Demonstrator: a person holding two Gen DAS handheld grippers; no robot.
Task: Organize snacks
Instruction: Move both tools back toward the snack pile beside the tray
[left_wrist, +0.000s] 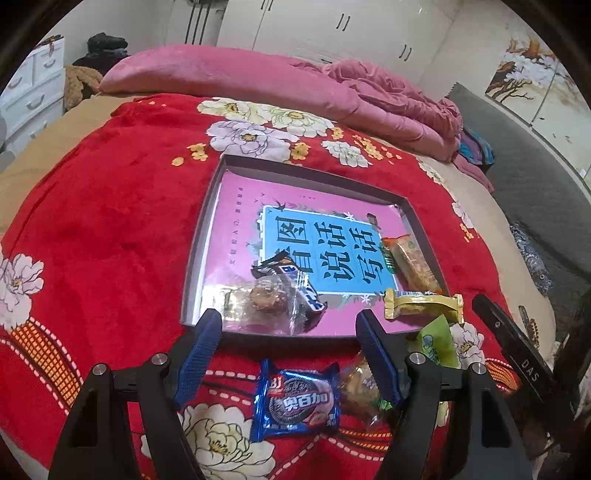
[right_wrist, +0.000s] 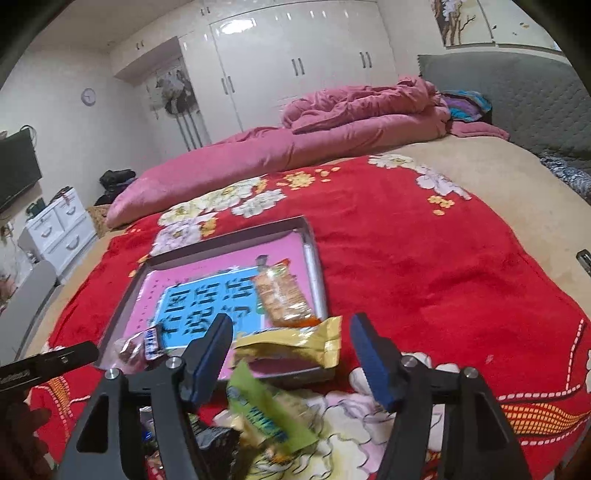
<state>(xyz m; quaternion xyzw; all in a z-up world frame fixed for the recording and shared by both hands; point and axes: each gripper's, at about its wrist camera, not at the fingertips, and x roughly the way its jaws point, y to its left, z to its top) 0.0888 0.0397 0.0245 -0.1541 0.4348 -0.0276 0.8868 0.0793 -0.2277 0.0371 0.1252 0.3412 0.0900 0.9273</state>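
A shallow grey tray (left_wrist: 205, 236) lined with a pink and blue book lies on the red blanket. In it are a dark chocolate bar (left_wrist: 291, 277), a clear-wrapped pastry (left_wrist: 266, 299) and an orange cracker pack (left_wrist: 410, 266). A yellow packet (left_wrist: 421, 304) rests across the tray's front right rim. My left gripper (left_wrist: 289, 315) stands open above a blue cookie pack (left_wrist: 295, 402) and a clear-wrapped snack (left_wrist: 358, 387). My right gripper (right_wrist: 291, 319) is open just behind the yellow packet (right_wrist: 291, 347), its pads clear of it. A green packet (right_wrist: 266, 406) lies under it.
A rolled pink quilt (left_wrist: 258, 81) runs along the far side of the bed. The red floral blanket (right_wrist: 424, 258) spreads wide to the right of the tray (right_wrist: 221, 243). White wardrobes and a drawer unit (right_wrist: 59, 229) stand beyond the bed.
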